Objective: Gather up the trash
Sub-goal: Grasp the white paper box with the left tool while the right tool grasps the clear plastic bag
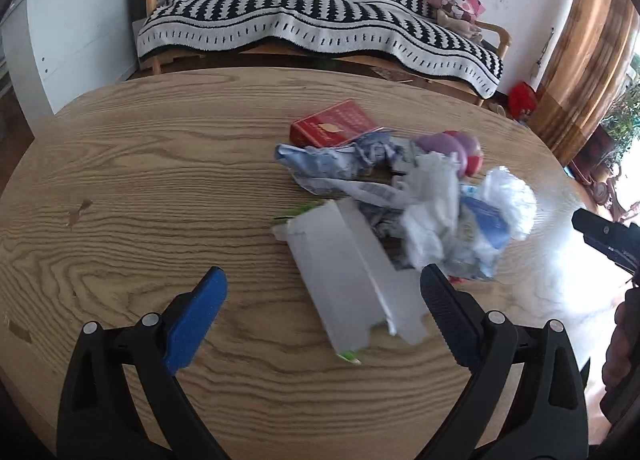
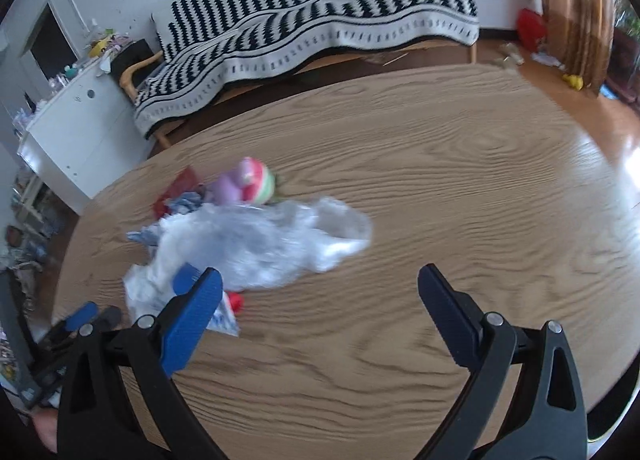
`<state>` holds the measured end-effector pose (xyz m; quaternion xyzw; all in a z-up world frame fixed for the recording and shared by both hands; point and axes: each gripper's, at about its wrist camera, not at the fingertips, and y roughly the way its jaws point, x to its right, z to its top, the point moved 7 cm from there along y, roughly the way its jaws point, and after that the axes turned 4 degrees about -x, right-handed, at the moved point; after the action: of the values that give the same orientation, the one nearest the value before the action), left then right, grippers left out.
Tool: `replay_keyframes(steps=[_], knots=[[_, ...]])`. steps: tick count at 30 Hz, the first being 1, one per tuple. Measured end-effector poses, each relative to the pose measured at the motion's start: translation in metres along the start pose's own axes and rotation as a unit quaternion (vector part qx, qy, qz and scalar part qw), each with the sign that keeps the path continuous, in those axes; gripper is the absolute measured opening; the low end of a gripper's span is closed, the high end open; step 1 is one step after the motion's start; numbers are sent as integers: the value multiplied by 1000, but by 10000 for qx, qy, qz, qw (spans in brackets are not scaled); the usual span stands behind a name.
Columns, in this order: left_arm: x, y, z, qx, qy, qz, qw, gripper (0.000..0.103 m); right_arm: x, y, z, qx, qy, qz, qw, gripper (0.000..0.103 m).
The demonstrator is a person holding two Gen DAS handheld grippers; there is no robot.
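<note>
Trash (image 1: 400, 195) sits heaped in one loose pile on the wooden table (image 1: 140, 179), just ahead of the left gripper (image 1: 324, 288) and a little toward its right finger. Nearest that tool lies a flattened white carton (image 1: 352, 272), its lower flap reaching in between the spread blue pads (image 1: 200, 316), so the jaws stand wide apart with nothing pinched. Beyond the carton I can make out crumpled white tissue (image 1: 432, 211), a clear plastic bag (image 1: 508, 199), a blue-printed wrapper (image 1: 320, 159), a red box (image 1: 336, 123) at the far edge and a pink-and-purple round thing (image 1: 460, 147) I cannot name for certain.

The right gripper (image 2: 320, 284) hangs over bare wood with its fingers also spread wide and empty; from its side the pile lies ahead and off to the left, the plastic bag (image 2: 280, 240) closest to its left pad (image 2: 192, 320). Its picture is smeared, so finer detail there is lost.

My guess is that the litter has been bunched together so it can be taken piece by piece, and both tools are held open and low because neither has yet picked anything. The carton looks the likeliest first grab for the left tool, being already between its fingers, though flat card lying flush on wood may be awkward to get under.
</note>
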<state>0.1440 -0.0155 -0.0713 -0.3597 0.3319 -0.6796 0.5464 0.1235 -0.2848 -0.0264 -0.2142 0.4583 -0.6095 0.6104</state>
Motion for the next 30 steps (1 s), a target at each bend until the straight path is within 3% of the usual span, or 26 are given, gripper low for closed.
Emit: replay_keyframes(steps=[11,13,14,15,23,25,27,28,29,30], knots=[[-17,47,-1,-402,-262,101,9988,94,-24,37,11,-225,93,229,9994,95],[-16,48,2,-368,-286,-1,9989,76,-26,42,11,-271,121,250,9992,95],[-15,49,2,-384,-275,-65,9989,57,-26,44,12,-286,131,254,9992,95],[-12,47,2,-400,-236,-144,9988,46,-26,47,12,-295,135,247,9992,95],[-14,20,5,-92,64,220,9997,40,-19,64,15,-413,333,252,9983,92],[-20,14,8,-39,26,272,9996,40,-17,66,13,-456,362,312,9978,77],[-25,8,11,10,-50,296,9995,40,-16,67,11,-504,399,409,9971,52],[-28,5,11,24,-86,289,9995,40,-17,67,10,-532,415,501,9965,44],[-29,4,12,32,-108,280,9995,40,-17,65,10,-532,418,550,9962,25],[-30,2,13,47,-150,269,9995,40,-16,63,9,-512,419,588,9961,15]])
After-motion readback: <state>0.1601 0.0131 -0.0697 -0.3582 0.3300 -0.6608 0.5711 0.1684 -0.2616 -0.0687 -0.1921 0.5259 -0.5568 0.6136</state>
